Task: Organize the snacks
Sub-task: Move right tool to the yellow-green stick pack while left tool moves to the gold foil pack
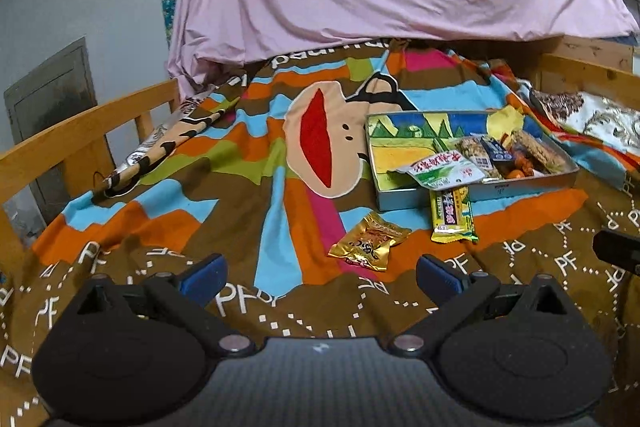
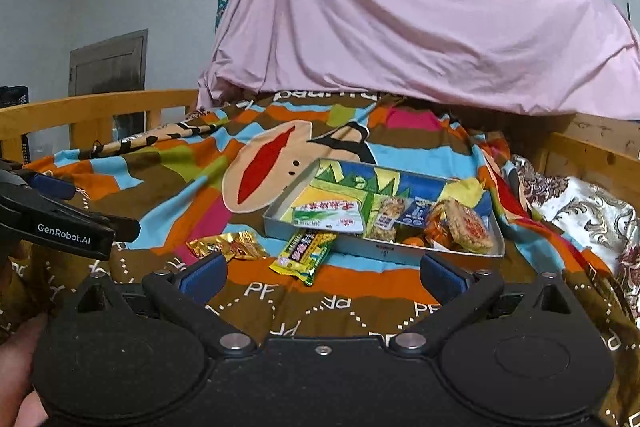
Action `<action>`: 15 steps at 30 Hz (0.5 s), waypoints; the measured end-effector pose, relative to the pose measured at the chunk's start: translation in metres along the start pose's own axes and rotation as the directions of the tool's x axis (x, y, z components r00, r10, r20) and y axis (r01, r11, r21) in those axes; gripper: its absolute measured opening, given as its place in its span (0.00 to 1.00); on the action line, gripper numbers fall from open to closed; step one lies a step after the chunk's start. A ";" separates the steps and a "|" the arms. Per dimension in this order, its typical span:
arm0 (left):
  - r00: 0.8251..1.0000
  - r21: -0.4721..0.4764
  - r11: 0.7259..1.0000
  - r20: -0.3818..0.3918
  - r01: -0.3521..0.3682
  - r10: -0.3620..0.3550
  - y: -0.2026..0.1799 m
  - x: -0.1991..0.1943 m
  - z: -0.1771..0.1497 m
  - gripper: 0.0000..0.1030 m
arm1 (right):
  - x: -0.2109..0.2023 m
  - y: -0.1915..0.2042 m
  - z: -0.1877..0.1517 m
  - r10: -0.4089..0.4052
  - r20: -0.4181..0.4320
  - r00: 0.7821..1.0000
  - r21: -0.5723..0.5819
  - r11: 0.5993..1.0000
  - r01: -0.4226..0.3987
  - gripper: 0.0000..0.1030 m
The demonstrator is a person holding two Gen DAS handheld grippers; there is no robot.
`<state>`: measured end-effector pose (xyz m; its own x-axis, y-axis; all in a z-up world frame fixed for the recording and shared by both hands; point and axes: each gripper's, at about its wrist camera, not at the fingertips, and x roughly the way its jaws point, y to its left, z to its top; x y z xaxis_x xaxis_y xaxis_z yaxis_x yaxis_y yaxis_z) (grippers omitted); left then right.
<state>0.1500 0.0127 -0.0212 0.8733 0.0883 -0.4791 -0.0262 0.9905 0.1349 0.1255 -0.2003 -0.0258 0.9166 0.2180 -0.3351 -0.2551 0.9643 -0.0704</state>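
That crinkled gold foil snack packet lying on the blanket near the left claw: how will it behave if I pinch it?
The crinkled gold foil snack packet looks small and puffy, so probably light. Its wrinkled, glossy film suggests it will crumple and may slip between the pads. It lies flat on the soft patterned blanket, so a push likely drags fabric along; pinching a raised edge seems safer. The left claw is open, empty.
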 end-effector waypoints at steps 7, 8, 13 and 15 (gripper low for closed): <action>1.000 0.028 0.999 -0.007 0.023 -0.023 -0.001 0.018 0.002 0.99 | 0.012 -0.001 -0.004 -0.012 -0.026 1.000 0.007 1.000 0.013 0.99; 1.000 0.029 0.999 -0.009 0.026 -0.026 0.000 0.020 0.003 0.99 | 0.014 -0.001 -0.005 -0.014 -0.030 0.999 0.004 1.000 0.014 0.99; 0.997 0.071 0.995 -0.005 0.071 -0.071 0.002 0.034 0.007 0.99 | 0.025 0.002 -0.008 -0.026 -0.050 0.998 -0.003 1.000 0.026 0.99; 0.994 0.098 0.989 -0.013 0.108 -0.108 0.002 0.041 0.009 0.99 | 0.030 0.003 -0.010 -0.035 -0.060 0.998 -0.009 0.999 0.035 0.99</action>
<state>0.1906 0.0171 -0.0327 0.8646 -0.0174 -0.5021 0.1166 0.9791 0.1668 0.1491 -0.1921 -0.0458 0.9047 0.1747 -0.3886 -0.2260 0.9700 -0.0902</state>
